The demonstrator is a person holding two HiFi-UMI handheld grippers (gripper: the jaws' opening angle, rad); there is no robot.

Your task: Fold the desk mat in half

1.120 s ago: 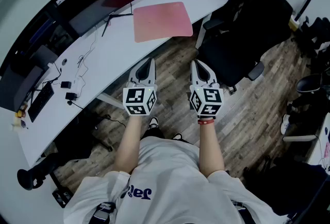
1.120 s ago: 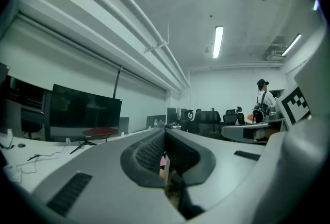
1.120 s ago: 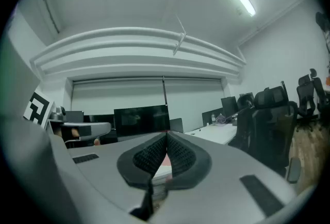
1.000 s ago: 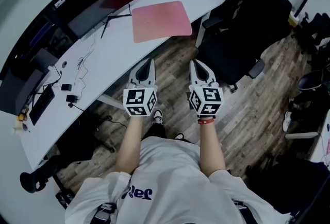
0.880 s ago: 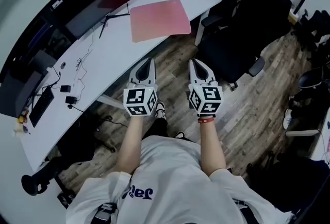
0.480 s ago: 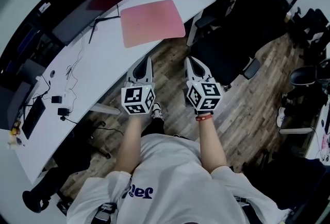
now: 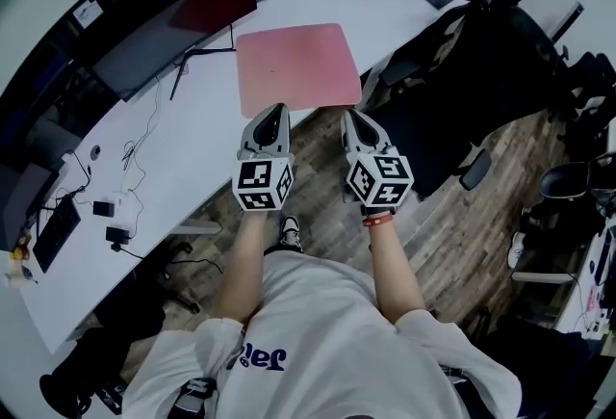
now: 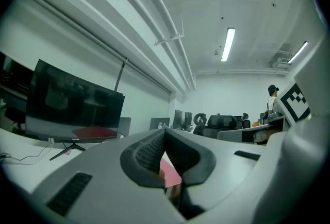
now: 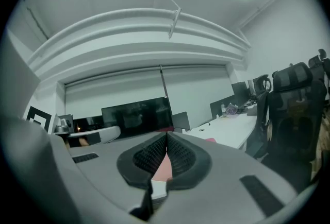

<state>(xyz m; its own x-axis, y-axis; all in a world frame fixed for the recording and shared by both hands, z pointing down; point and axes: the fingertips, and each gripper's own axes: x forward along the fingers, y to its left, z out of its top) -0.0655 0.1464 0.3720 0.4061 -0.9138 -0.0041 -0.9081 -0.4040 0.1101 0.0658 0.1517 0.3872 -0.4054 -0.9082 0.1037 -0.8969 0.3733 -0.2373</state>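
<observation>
On curved white desk (image 7: 192, 145), flat pink mat (image 7: 296, 65)

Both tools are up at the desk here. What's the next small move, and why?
The desk mat lies flat and unfolded on the white desk. The left tool and right tool are both shut and empty, with their tips side by side close to its near edge. So probably: open both sets of jaws and ease forward onto that edge.
</observation>
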